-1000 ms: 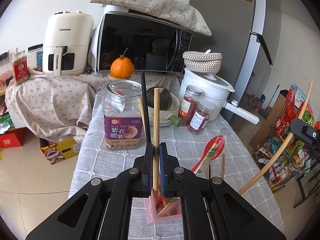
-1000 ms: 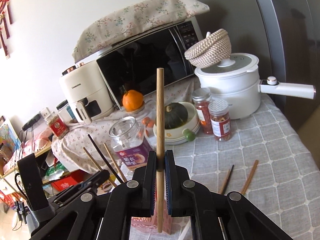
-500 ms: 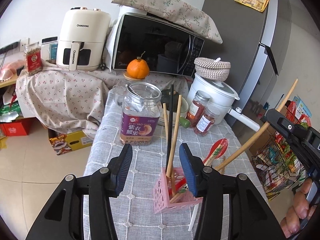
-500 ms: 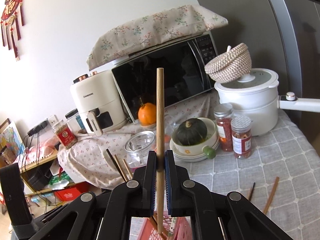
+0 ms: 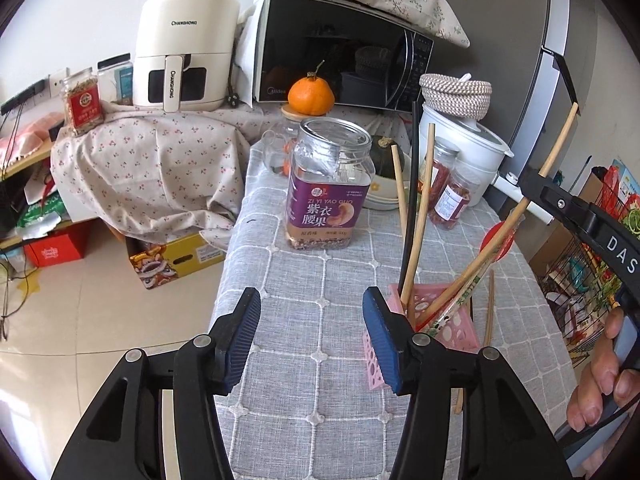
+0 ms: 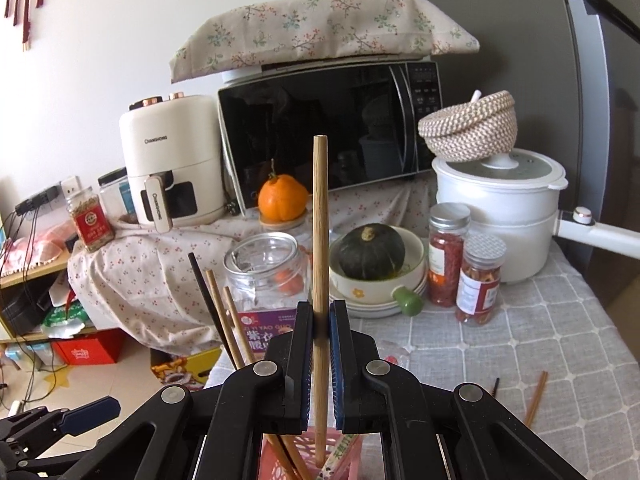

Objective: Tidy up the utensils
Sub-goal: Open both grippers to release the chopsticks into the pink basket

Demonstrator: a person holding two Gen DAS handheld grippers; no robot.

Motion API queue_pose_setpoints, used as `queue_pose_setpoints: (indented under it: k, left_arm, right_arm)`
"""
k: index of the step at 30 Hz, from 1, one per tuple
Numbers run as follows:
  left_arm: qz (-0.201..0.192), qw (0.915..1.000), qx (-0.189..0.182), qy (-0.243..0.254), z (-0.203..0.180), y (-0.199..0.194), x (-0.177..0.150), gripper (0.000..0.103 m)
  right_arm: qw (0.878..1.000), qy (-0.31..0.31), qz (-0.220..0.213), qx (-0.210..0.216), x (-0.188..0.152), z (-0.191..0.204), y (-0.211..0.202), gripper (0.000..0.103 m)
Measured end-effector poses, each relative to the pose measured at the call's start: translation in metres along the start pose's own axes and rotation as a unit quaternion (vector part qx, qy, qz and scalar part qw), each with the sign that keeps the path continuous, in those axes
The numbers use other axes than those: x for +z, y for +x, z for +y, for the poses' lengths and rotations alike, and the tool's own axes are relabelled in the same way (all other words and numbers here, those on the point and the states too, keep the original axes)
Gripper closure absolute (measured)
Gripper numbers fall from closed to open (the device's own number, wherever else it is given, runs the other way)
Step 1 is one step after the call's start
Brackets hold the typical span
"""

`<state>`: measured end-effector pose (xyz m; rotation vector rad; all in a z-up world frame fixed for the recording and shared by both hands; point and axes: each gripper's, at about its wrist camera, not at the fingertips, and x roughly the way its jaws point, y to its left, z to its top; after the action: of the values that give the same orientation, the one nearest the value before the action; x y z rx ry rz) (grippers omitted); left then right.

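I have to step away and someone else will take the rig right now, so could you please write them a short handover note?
Left gripper: open, empty, beside the pink holder.
Right gripper: shut on a wooden chopstick, held upright with its lower tip inside the holder's mouth.
Done: a black chopstick, two wooden ones and a wrapped pair stand in the holder.
Left: release the held chopstick into the holder, then collect the loose chopsticks lying on the grey tablecloth to the holder's right. A red spoon lies behind the holder; it probably belongs in too.
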<state>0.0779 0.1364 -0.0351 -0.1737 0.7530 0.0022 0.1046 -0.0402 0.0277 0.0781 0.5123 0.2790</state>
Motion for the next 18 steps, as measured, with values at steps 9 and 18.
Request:
queue_pose_setpoints:
  k: [9, 18]
  left_arm:
    - [0.011, 0.9998, -0.003, 0.013, -0.005, 0.001, -0.002, 0.046]
    - [0.015, 0.9991, -0.022, 0.032, -0.023, -0.007, -0.008, 0.038]
  right_arm:
    - [0.999, 0.015, 0.025, 0.017, -0.003, -0.005, 0.006, 0.078]
    - [0.999, 0.021, -0.024, 0.042, 0.017, -0.025, -0.048, 0.045]
